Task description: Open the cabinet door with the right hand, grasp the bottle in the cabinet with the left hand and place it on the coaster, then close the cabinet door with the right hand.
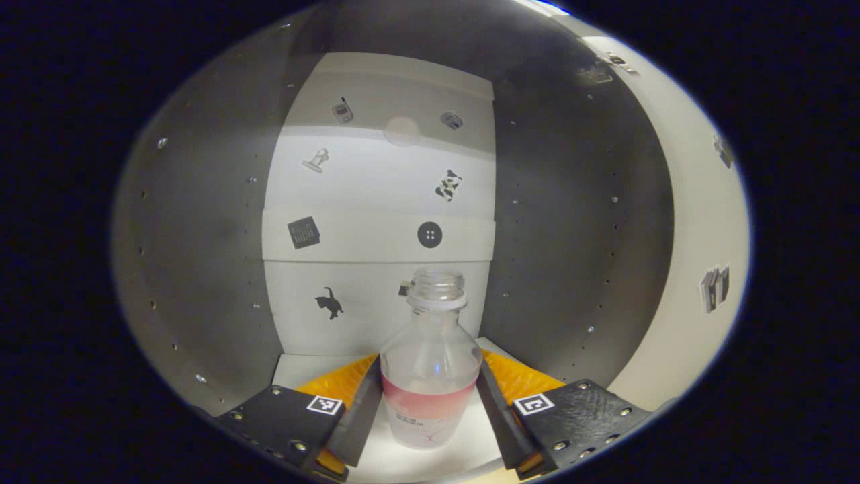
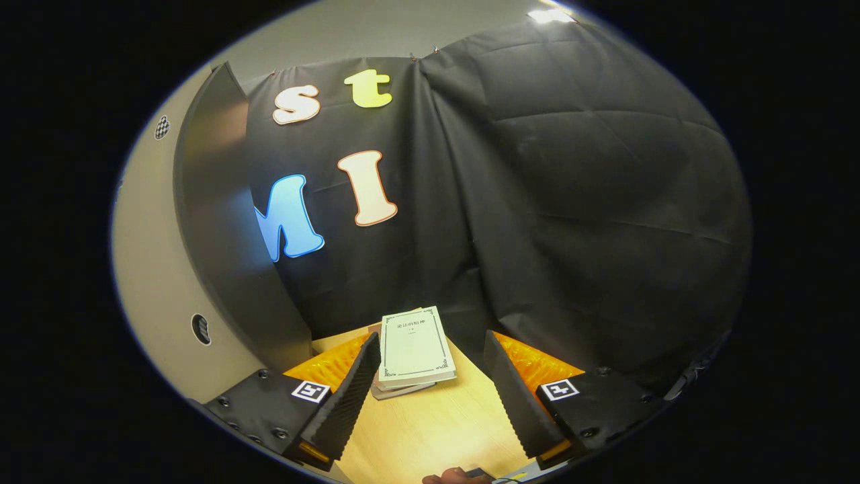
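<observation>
Your bottle (image 1: 431,366) stands upright on the white cabinet floor (image 1: 403,464), low in the centre of the left gripper view, right between the fingers of your left gripper (image 1: 430,410). It is a clear plastic bottle with no cap on its wide threaded neck, a pinkish label band around the lower body, and it looks empty or nearly so. Expect it to be very light, smooth-walled and a little springy: it could tip at a nudge and may slip or buckle if you squeeze hard.

The fingers flank the bottle at the label band, one on each side, close against its walls. Whether both already press on it you cannot tell from here; treat the hold as not yet sure. The label band is the sensible place to clamp, on the straight lower body, below the sloping shoulder. Keep it upright, since the mouth is open.

Behind the bottle rises the white back panel (image 1: 376,235) with small dark stickers, and grey side walls (image 1: 201,255) curve away at the left and right of the frame. The pale open door (image 1: 699,222) shows at the far right.

In the right gripper view your right gripper (image 2: 426,386) is wide open and holds nothing, hovering over a wooden surface (image 2: 437,430) with a pale book (image 2: 414,346) lying between and beyond its fingers. The dark door edge (image 2: 222,222) stands at the left of that frame.
</observation>
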`<act>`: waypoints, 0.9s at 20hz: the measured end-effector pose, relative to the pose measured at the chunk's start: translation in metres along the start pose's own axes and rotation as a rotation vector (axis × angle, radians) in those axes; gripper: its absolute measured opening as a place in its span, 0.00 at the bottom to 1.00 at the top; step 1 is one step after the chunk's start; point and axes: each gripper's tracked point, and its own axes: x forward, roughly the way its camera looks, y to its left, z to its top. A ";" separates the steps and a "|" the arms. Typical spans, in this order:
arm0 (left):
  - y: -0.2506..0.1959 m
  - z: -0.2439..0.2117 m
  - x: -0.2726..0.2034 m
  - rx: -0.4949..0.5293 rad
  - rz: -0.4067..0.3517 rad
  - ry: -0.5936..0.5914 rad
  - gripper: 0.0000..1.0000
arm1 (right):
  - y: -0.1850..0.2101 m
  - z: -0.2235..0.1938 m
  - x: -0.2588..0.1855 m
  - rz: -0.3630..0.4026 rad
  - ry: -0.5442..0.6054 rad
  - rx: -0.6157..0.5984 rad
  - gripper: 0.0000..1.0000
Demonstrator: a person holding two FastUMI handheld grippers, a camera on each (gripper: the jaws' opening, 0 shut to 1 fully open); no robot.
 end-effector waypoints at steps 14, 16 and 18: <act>-0.022 0.051 -0.065 0.127 -0.050 -0.122 0.74 | 0.006 0.009 -0.008 0.038 -0.021 0.030 0.98; -0.027 0.058 -0.086 0.120 -0.069 -0.135 0.72 | 0.006 0.013 -0.015 0.037 -0.037 0.020 0.98; -0.028 0.061 -0.108 0.115 -0.073 -0.143 0.71 | 0.008 0.012 -0.020 0.040 -0.041 0.023 0.98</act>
